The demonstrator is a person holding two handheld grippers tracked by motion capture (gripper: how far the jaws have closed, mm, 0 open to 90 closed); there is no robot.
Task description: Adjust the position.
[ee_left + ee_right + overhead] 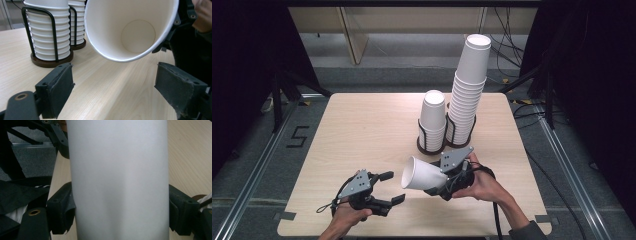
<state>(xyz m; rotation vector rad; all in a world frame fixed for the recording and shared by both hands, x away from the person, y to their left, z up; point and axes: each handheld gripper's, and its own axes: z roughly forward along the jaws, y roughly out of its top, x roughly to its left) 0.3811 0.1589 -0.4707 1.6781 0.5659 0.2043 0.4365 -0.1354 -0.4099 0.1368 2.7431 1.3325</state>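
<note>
1. A single white paper cup (422, 175) is held on its side above the wooden bench (362, 130) by the right tool (443, 186), its open mouth turned toward the left tool (395, 187).

2. In the right gripper view, the cup wall (117, 180) is seen clamped between the two black jaws, which press on it from either side near the base end.

3. The left tool is seen empty: its jaws stand apart with only bare bench between them, and the cup's rim (110, 58) hangs just ahead of and above them, untouched.

4. Behind the cup, two wire holders on round dark bases stand side by side: the shorter stack of cups (433, 120) in the nearer holder, and the taller stack (467, 90), leaning slightly, in the farther one.

5. The cup is judged to be very light and thin-walled. It is likely to dent or go oval under a hard squeeze, so a gentle grip is called for.

6. The smooth, tapered wall is judged slippery; a hold close to the rolled rim or the stiffer base is expected to be firmer than one at mid-wall.

7. If the cup is to be passed across, the rim edge facing the left tool is judged the natural place to be taken.
</note>
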